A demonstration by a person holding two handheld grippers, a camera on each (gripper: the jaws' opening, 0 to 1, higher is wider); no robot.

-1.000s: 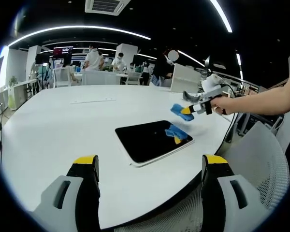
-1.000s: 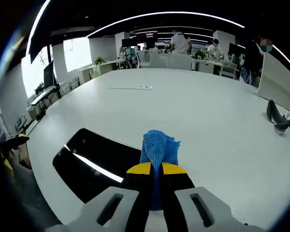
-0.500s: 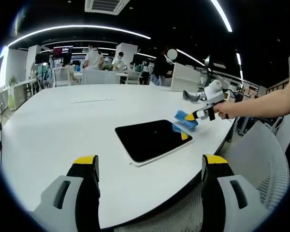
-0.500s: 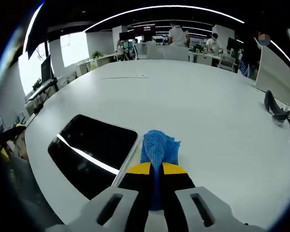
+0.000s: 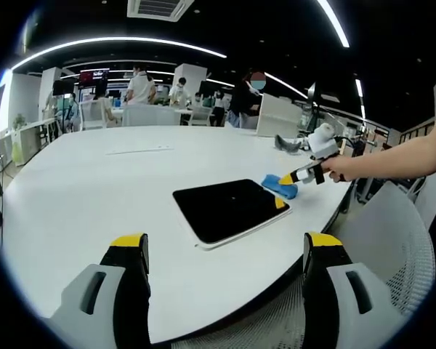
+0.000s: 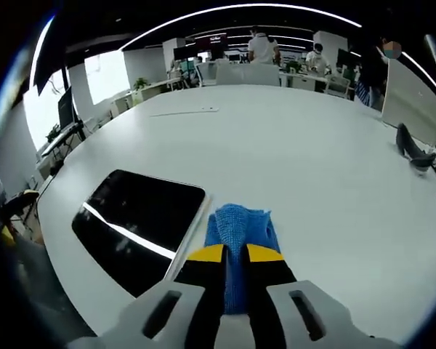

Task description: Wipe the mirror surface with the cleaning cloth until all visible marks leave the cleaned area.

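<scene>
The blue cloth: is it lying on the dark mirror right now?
No. The blue cloth, pinched in the right tool, sits on the white table beside the mirror.

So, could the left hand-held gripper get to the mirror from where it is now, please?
Probably yes: the left hand-held gripper is open, and bare table lies between it and the mirror.

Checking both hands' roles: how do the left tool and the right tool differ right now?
The left tool stands open and empty, low at the table's near edge; the right tool is shut on the blue cloth, beside the mirror's edge. Both have yellow-tipped jaws.
</scene>
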